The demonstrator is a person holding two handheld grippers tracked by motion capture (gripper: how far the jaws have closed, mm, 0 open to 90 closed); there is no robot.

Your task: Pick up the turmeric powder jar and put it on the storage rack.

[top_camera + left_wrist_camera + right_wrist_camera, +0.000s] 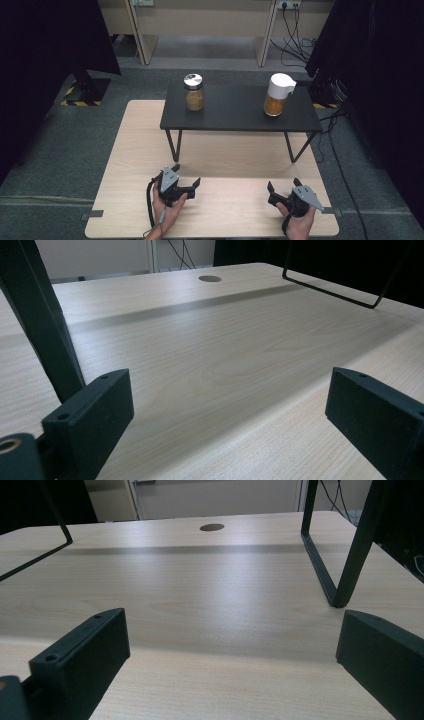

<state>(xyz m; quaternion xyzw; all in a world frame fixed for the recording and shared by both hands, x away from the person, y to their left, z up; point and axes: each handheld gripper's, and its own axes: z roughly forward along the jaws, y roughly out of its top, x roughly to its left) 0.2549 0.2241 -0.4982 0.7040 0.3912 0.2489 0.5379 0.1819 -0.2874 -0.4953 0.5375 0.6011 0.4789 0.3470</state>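
Both the left gripper (186, 176) and the right gripper (283, 189) are held low over the bench (225, 155), fingers spread, nothing pinched.

High view looks down; gripper views skim the shared table (220, 160).

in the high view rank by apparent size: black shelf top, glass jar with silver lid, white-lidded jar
1. black shelf top, by far the largest
2. white-lidded jar, a little taller
3. glass jar with silver lid, close to the white-lidded one
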